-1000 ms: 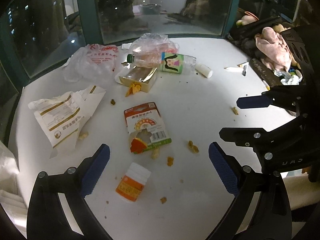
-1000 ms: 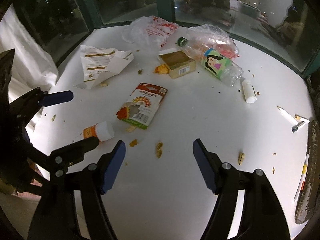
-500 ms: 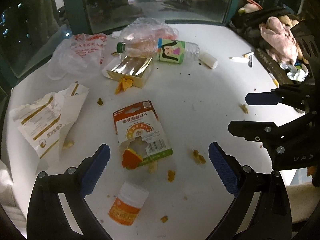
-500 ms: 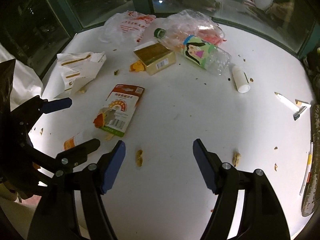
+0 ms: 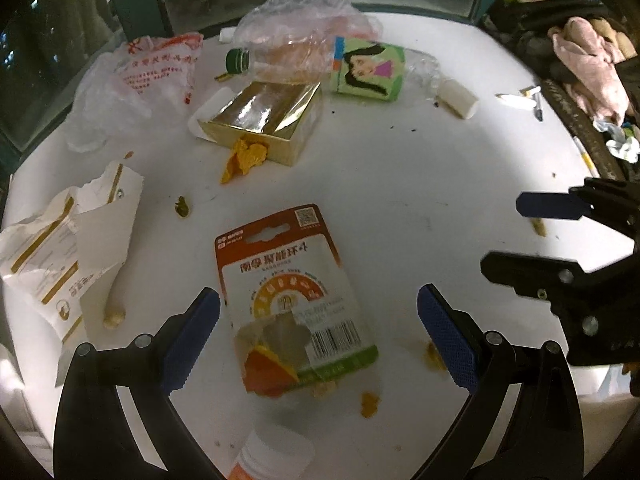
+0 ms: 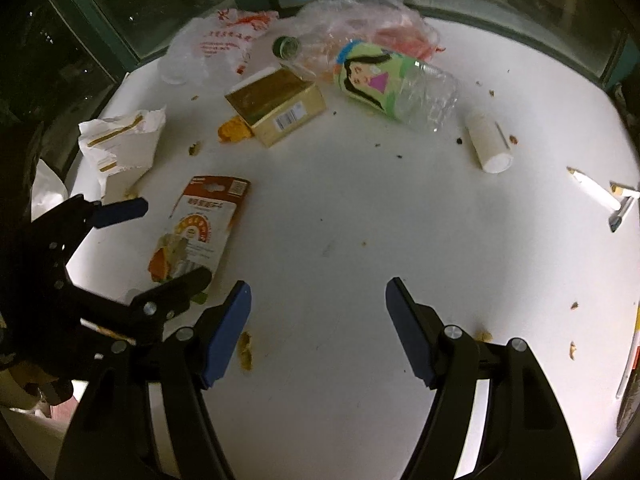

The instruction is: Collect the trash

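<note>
Nearest to you, at the bottom of the left wrist view, your left tongs point(image 5: 318, 332) stand spread and empty, and they have dropped closer to the table point(image 5: 420, 200) than a second ago: the torn red-and-white card pack point(image 5: 292, 300) now lies right between the two blue pads, apart from both. Just below it, at the bottom edge, the orange pill bottle point(image 5: 268, 460) has slid almost out of frame. That suggests the pack is your first pick, and you only need to sink a little further and close.

Your right tongs point(image 6: 318, 328) are also spread, holding nothing, lowered over bare table with only a crumb point(image 6: 245, 354) beside the left pad.

Further up the left view, the crumpled paper wrapper point(image 5: 68, 252) lies at the left edge, the gold box point(image 5: 260, 120) with orange peel point(image 5: 244, 156) against it sits above centre, and the plastic bottle point(image 5: 360, 68), clear bag point(image 5: 308, 16) and white printed bag point(image 5: 148, 76) crowd the top. All of it remains uncollected.
</note>
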The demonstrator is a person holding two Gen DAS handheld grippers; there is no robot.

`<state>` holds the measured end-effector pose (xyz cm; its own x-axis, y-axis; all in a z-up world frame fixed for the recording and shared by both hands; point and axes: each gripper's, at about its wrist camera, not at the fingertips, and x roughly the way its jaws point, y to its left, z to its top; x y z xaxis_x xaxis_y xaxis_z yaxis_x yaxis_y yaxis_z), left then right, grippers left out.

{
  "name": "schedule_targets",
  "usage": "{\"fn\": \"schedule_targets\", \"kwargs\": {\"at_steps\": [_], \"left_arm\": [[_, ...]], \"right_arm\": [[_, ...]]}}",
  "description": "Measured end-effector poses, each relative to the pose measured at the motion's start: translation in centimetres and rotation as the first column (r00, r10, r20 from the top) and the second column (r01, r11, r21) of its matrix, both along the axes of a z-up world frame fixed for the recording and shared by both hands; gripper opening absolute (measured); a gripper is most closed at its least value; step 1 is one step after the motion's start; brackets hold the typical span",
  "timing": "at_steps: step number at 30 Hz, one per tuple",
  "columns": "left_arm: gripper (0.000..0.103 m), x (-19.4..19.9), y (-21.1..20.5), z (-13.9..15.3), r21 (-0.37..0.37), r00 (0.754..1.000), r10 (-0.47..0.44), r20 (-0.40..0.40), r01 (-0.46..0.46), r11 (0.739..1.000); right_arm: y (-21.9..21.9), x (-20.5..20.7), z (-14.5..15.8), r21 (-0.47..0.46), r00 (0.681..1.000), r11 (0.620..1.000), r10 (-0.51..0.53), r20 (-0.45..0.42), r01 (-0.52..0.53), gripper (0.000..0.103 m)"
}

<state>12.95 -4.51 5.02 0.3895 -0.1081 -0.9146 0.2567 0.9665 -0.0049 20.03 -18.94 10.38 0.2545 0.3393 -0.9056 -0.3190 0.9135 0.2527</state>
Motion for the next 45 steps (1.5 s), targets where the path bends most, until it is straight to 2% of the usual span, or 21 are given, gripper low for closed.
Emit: {"fn": "schedule_targets", "kwargs": {"at_steps": [10, 18, 36, 38, 40, 45], "left_arm": [[0.096, 2.5, 0.5, -2.3, 0.001, 0.999, 0.030, -0.045, -0.030, 1.000], [0.096, 3.3, 1.3, -3.5, -0.009, 0.996, 0.053, -0.074, -0.054, 0.999], [0.096, 3.2, 0.4, -5.1, 0.013, 0.996, 0.062, -0.067, -0.062, 0.998], [0.095, 3.1, 1.0, -4.9, -0.006, 0.995, 0.074, -0.063, -0.074, 0.997], [0.083, 2.9, 1.6, -4.6, -0.005, 0.995, 0.086, -0.047, -0.086, 0.996], [0.082, 3.0, 1.8, -4.4, -0.001, 0.995, 0.077, -0.056, -0.077, 0.997]], "right_arm": [[0.2, 1.8, -2.4, 0.007, 1.000, 1.000, 0.000, -0.026, 0.000, 0.067], [0.7, 2.7, -3.1, -0.008, 1.000, 1.000, 0.007, -0.025, -0.008, 0.067], [1.9, 2.5, -3.6, -0.016, 0.999, 0.999, 0.028, -0.034, -0.029, 0.067], [2.0, 2.6, -3.6, -0.016, 0.999, 0.999, 0.029, -0.033, -0.029, 0.067], [2.1, 2.5, -3.5, -0.016, 0.999, 0.999, 0.031, -0.031, -0.032, 0.067], [2.2, 2.4, -3.4, -0.019, 0.999, 0.999, 0.038, -0.028, -0.038, 0.067]]}}
